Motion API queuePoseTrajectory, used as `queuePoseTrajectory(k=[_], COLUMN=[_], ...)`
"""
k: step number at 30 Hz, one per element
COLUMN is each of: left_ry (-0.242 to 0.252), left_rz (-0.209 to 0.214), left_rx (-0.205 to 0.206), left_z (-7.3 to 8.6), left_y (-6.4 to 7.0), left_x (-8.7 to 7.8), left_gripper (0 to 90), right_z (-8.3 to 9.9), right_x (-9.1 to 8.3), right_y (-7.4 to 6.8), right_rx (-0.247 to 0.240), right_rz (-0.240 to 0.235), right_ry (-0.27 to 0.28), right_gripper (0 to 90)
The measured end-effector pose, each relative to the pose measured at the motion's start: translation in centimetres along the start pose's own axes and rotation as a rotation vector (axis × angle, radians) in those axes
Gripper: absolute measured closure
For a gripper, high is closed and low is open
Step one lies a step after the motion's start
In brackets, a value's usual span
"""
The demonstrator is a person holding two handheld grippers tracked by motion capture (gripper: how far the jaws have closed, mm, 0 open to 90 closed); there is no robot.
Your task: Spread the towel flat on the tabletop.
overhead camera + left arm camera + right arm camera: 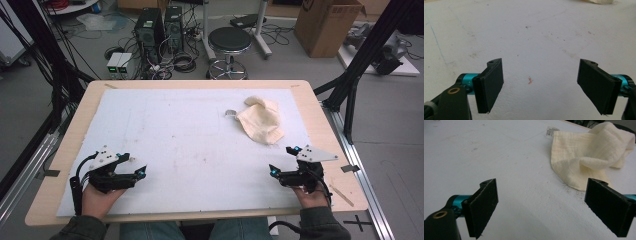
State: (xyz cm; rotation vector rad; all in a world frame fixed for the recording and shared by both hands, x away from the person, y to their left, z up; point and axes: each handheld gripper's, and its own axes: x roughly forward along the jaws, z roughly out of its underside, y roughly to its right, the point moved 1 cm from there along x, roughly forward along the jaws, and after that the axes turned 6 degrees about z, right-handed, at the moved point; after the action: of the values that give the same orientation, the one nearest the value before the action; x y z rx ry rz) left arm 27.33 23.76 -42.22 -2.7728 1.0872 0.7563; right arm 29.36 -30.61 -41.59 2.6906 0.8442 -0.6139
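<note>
The cream cloth [260,120] lies crumpled toward the worktop's [70,145] far right corner, just ahead of the right gripper [282,160], much nearer than the left gripper [134,165]; both have fingers apart, empty

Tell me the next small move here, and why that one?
Probably ease the right gripper forward toward the near edge of the cloth. The cloth lies crumpled on the white mat, untouched, just ahead of that gripper, whose jaws stand wide open and empty. The left gripper, also open, is much farther from it.
</note>
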Motion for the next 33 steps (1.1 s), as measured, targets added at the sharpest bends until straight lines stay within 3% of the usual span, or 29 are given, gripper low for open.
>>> queuePoseTrajectory(k=[33], left_ry=[-0.003], left_rz=[0.015], left_rx=[0.018], left_z=[-0.09], left_y=[0.24], left_x=[0.20], left_gripper=[21.4], right_z=[-0.17], right_x=[-0.32], right_y=[-0.34], right_rx=[-0.004], right_rz=[0.005], right_ry=[0.008], right_gripper=[10.9])
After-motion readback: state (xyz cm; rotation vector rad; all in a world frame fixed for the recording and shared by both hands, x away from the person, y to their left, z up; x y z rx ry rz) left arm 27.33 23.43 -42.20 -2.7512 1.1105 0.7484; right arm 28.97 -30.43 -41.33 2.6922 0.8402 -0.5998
